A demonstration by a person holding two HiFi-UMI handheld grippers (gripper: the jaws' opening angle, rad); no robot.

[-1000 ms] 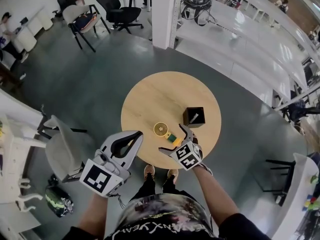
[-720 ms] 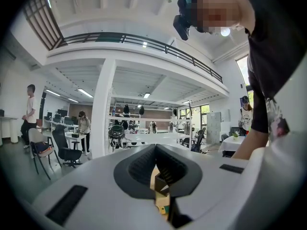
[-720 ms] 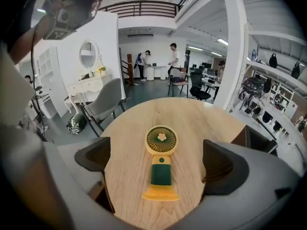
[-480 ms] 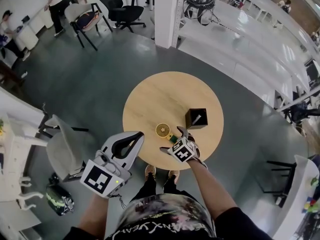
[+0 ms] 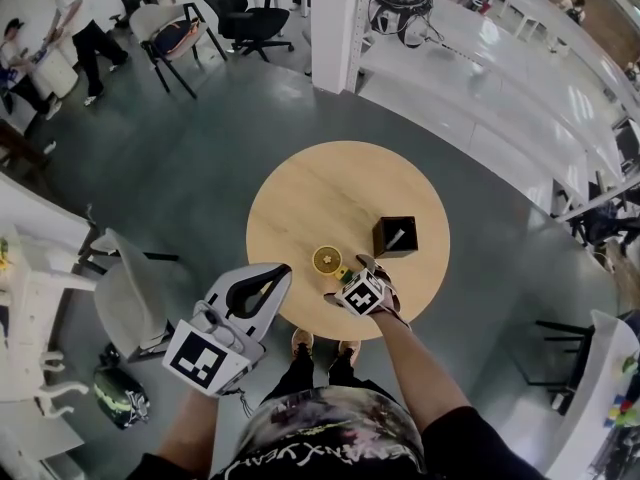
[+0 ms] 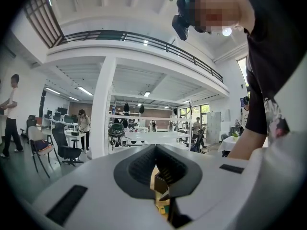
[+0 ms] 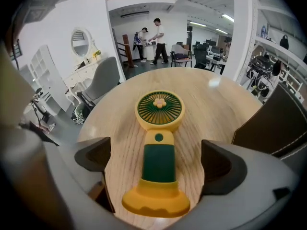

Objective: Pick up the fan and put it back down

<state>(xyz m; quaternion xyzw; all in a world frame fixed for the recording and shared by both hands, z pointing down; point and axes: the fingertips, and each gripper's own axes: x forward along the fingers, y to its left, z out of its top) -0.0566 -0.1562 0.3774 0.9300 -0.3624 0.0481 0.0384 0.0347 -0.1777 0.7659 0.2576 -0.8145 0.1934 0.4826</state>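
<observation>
Wooden table (image 5: 330, 183), fan (image 7: 159, 150) within gaping right hand-held gripper (image 7: 157, 158)

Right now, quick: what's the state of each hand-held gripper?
Left hand-held gripper: closed, holding nothing.
Right hand-held gripper: open, jaws either side of the yellow-green handheld fan, not gripping it.

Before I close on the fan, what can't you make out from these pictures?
- Head view: the right gripper covers the fan's base and most of its handle.
- Black box: its contents are too small in the head view, and the right gripper view cuts it off at the edge.
- Left gripper view: the left gripper's shut fingers block nearly all of the table.
- Right gripper view: how high the open fingers sit above the table is unclear.
</observation>
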